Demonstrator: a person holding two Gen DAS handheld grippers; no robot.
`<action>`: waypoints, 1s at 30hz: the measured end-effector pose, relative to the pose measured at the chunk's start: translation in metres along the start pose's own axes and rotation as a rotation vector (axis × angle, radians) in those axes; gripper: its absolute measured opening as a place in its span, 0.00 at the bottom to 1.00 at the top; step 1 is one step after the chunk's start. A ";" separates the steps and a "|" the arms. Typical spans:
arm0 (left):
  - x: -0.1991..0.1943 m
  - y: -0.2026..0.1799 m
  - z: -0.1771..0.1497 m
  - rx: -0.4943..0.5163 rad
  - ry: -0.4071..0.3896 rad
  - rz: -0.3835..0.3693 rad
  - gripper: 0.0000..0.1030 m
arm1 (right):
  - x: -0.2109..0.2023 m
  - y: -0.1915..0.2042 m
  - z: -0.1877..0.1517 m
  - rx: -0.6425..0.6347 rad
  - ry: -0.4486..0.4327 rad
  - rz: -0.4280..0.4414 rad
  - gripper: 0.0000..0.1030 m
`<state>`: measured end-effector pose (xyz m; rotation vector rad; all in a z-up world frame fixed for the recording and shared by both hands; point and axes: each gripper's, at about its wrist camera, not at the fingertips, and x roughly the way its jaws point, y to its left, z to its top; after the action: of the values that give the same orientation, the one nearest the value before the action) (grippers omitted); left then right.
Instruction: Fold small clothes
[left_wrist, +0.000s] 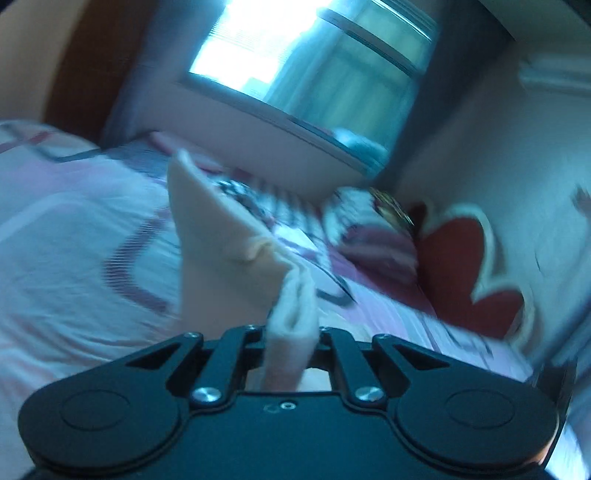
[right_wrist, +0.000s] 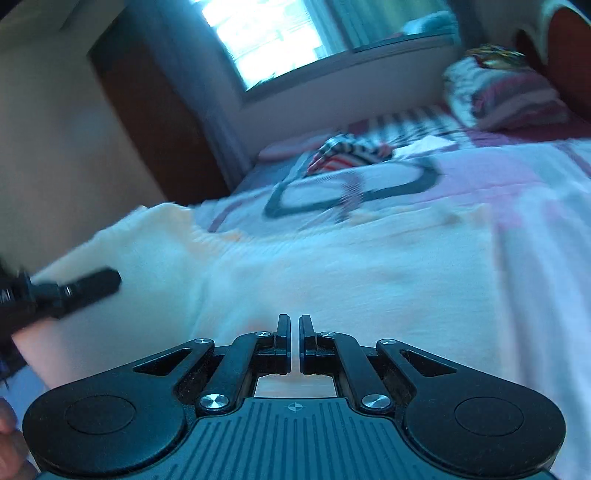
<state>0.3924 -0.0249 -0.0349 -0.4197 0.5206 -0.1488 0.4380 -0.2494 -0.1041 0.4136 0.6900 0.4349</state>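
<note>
Risk first. Your left hand-held gripper (left_wrist: 291, 332) is clamped on a bunched edge of the pale peach, soft knit garment (left_wrist: 218, 236), and the fabric rises from the jaws as a lifted, tilted flap above the bed. The pinch looks narrow: only a gathered fold sits between the jaws. If you pull faster than the cloth can follow, that fold could slip out and the flap would drop crooked. The view is heavily blurred, so I cannot tell how much cloth is really caught.

Second risk: your right hand-held gripper (right_wrist: 294, 332) has its jaws drawn nearly together, a thin slit between them. Its fingertips lie low at the near part of the same garment (right_wrist: 295, 258); pale fabric shows just behind the jaws, but whether any cloth is caught in the slit I cannot tell. If it holds nothing, the garment has one anchor only and may swing or drag across the pink-and-white patterned bedsheet (right_wrist: 535, 184), spoiling the fold line.

Third: a striped, crumpled piece of clothing (right_wrist: 347, 155) lies farther up the bed, well apart from the work. A long carry could land on it.

Position. In the right wrist view the garment spreads flat across the bed ahead of the jaws, and its left edge runs up to the left gripper's dark finger at the frame's left side.
</note>
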 end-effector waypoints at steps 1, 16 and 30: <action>0.006 -0.016 -0.003 0.041 0.022 -0.016 0.05 | -0.012 -0.014 0.005 0.036 -0.017 -0.007 0.02; 0.030 -0.073 -0.031 0.144 0.207 -0.119 0.58 | -0.083 -0.096 0.024 0.243 -0.040 0.052 0.57; 0.070 0.022 -0.010 0.093 0.205 0.143 0.58 | -0.015 -0.047 0.010 0.049 0.106 -0.004 0.41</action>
<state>0.4483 -0.0253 -0.0833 -0.2768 0.7405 -0.0779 0.4459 -0.2984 -0.1123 0.4379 0.8051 0.4389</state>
